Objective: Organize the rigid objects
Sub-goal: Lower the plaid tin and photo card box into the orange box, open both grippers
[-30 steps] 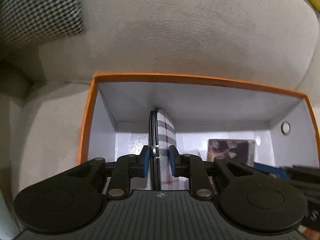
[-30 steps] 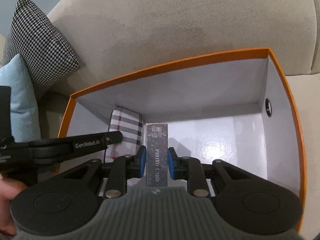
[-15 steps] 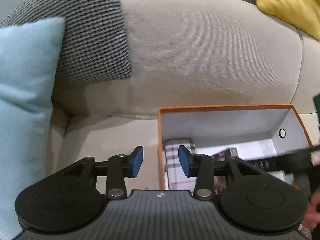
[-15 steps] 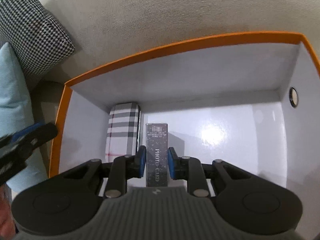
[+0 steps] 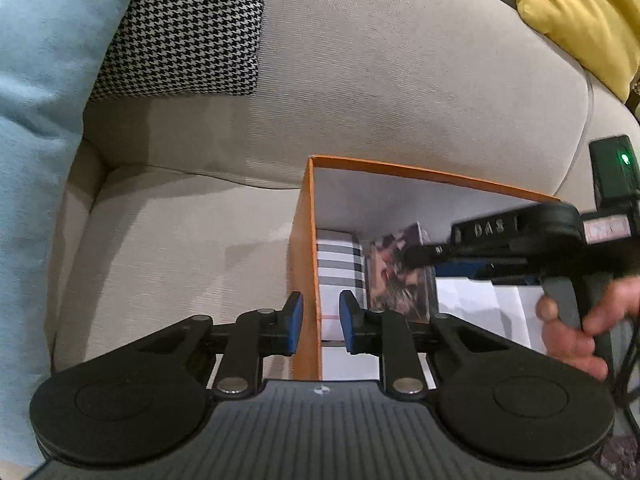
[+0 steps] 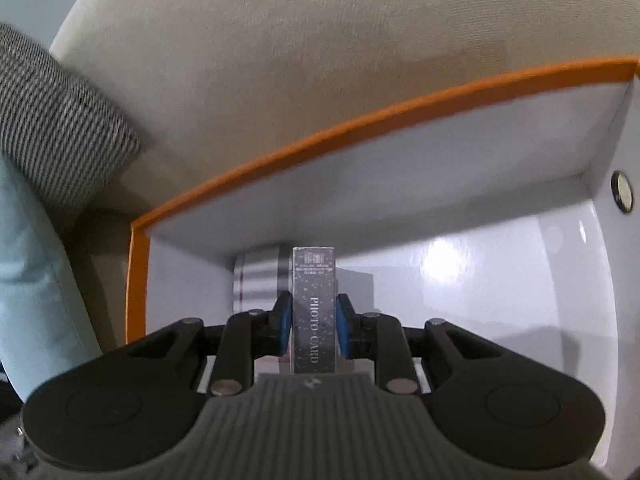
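An orange box [image 5: 310,216] with a white inside sits on a beige sofa. A plaid case [image 5: 340,268] stands on edge against its left wall, also in the right wrist view [image 6: 260,276]. My right gripper [image 6: 310,330] is shut on a grey photo card box [image 6: 313,308] and holds it low inside the orange box [image 6: 360,124], just right of the plaid case; it shows in the left wrist view [image 5: 400,276]. My left gripper [image 5: 320,322] is open and empty, above the box's left wall.
A houndstooth cushion [image 5: 184,28] and a light blue cushion [image 5: 36,80] lie at the left, a yellow cushion [image 5: 580,12] at the top right. A round hole [image 6: 622,196] marks the box's right wall. Beige seat [image 5: 180,260] lies left of the box.
My left gripper let go of the plaid case, opened and drew back out of the box to the left. My right gripper lowered the photo card box deeper, beside the case.
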Demonstrator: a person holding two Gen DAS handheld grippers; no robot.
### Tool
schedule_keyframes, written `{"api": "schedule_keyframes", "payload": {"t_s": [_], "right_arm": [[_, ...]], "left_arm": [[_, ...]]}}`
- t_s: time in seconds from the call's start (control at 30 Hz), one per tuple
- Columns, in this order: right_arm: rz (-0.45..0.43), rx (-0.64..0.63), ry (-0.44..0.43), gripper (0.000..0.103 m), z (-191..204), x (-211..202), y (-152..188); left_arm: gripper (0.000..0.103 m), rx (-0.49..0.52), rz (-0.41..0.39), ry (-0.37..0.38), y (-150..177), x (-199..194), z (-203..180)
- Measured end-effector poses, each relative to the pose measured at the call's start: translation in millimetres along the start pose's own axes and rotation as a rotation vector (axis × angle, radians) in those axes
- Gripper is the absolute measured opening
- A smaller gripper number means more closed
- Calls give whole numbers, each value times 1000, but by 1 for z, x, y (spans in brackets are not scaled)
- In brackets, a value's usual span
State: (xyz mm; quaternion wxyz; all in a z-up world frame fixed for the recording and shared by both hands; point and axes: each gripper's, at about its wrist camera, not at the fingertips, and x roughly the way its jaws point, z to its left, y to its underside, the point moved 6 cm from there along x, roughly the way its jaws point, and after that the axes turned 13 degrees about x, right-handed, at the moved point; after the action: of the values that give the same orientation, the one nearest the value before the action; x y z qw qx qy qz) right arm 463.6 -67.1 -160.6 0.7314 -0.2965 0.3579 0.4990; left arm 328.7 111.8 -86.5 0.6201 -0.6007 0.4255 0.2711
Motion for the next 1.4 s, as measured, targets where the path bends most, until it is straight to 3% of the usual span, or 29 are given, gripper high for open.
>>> {"api": "schedule_keyframes", "payload": {"t_s": [0.1,0.4,0.73,0.83,0.9,1.1,1.4], "right_arm": [[15,-20,-26,23,2,6,-5],[5,-182,78,26,4,10,-6],[43,-430,235,48,4,22,12],[49,-433,255,51,2,23,13],[69,-423,237,45,2,24,14],[49,-349,219,43,4,28,13],[45,-347,224,42,10,20,13]], "left_arm": [[24,-3,1,6,-1,3,1],[22,-4,4,8,-2,3,2],[22,-13,-8,6,-1,-2,3],[22,-23,-10,13,-1,-3,4],[22,-24,-13,17,-1,-3,5],[22,-29,-18,26,-1,-4,6],[22,-23,-24,26,-1,-8,8]]}}
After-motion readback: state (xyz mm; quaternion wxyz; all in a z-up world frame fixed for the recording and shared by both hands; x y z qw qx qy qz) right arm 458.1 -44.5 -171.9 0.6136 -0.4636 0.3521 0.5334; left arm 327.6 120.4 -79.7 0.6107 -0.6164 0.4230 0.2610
